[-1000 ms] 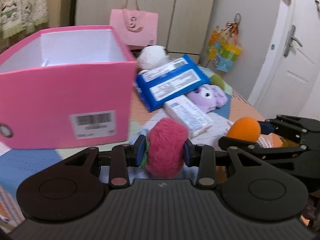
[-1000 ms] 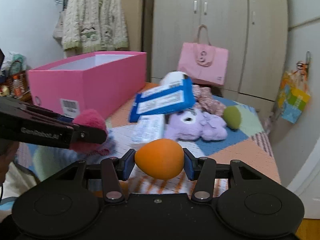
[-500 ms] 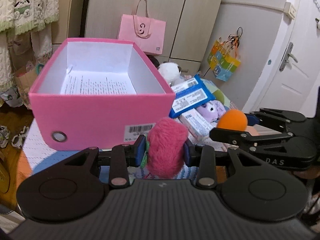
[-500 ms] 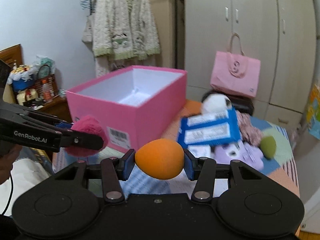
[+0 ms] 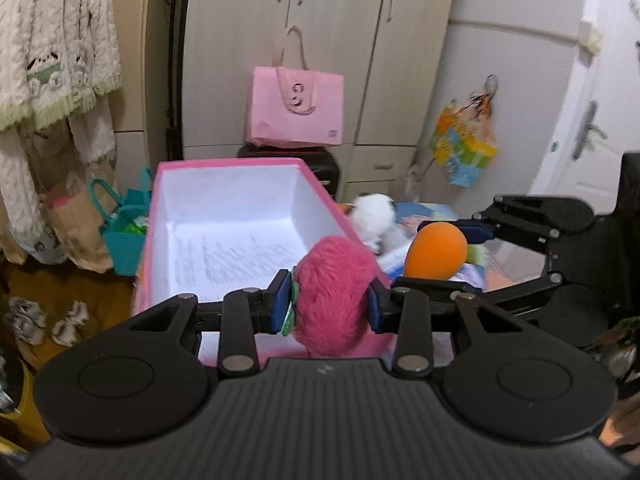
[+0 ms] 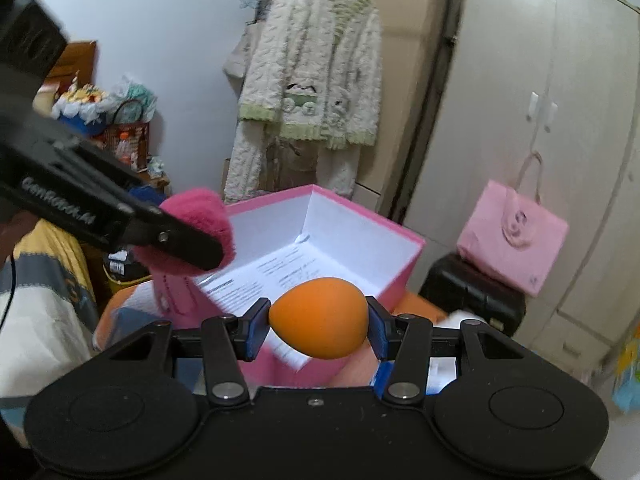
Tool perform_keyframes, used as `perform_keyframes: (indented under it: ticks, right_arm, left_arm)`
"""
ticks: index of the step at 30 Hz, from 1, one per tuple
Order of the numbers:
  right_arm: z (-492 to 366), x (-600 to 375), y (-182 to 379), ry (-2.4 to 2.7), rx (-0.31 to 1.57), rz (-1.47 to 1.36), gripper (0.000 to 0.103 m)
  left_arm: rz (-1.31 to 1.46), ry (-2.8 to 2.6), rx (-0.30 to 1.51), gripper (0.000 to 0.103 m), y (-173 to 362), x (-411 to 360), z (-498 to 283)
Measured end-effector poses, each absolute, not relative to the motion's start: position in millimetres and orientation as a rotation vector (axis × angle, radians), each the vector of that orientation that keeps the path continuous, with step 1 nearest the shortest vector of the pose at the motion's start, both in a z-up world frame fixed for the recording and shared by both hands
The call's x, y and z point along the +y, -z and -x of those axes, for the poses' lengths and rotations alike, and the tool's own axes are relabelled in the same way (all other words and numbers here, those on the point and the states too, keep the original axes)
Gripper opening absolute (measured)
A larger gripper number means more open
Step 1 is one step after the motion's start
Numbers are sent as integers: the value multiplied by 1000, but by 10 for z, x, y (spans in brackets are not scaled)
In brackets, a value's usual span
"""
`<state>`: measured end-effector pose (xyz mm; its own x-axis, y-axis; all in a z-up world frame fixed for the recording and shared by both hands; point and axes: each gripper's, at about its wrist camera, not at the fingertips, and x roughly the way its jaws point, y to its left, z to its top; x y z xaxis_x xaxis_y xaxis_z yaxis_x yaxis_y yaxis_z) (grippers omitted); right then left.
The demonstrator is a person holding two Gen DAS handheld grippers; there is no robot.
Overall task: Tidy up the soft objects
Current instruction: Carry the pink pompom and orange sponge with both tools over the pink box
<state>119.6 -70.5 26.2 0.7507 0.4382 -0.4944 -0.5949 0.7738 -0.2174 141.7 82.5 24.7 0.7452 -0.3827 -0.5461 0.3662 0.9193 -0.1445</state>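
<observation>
The left claw (image 5: 330, 307) is pinching a pink fluffy ball (image 5: 332, 292) between its blue pads, hanging over the near wall of the pink box (image 5: 224, 216); the right claw (image 6: 318, 328) is gripping an orange egg-shaped sponge (image 6: 319, 329) beside it, just short of the box's near corner. The step in hand looks like dropping both into the box; each claw should be passing its wall before letting go, so nothing is bouncing off the rim. The box is lying open, holding only a printed sheet (image 5: 236, 256), so room inside is ample; the two claws are crowding each other, so releasing one at a time seems wiser.
</observation>
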Motion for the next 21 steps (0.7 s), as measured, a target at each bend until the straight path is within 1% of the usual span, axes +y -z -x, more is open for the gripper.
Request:
perform_keyframes:
  ticks: [3,6,11,14,17,21]
  right_arm:
    - [-1516,-609,-318,-652,430,420,55]
    - [-1881,-478,-306,-692,357,499,55]
    - [-2546,-206,-109,-742,439,622,55]
    - [-2892,-39,28,-779,509,678,55]
    - [-3064,86,152,-754,494,767,55]
    - [-3297,179,259,-790,583,838,55]
  left_arm:
    - [36,404,633,37,-260,856,-1807]
    - [73,393,670,37,-204,924,-2204]
    - [54,361,705,37,-140,949,-2747]
    - [94,371,790,37,-29,976,-3129]
    - [102,397,879,36,135,1003,-3423]
    - [81,390,909,36,255,1018,-3659]
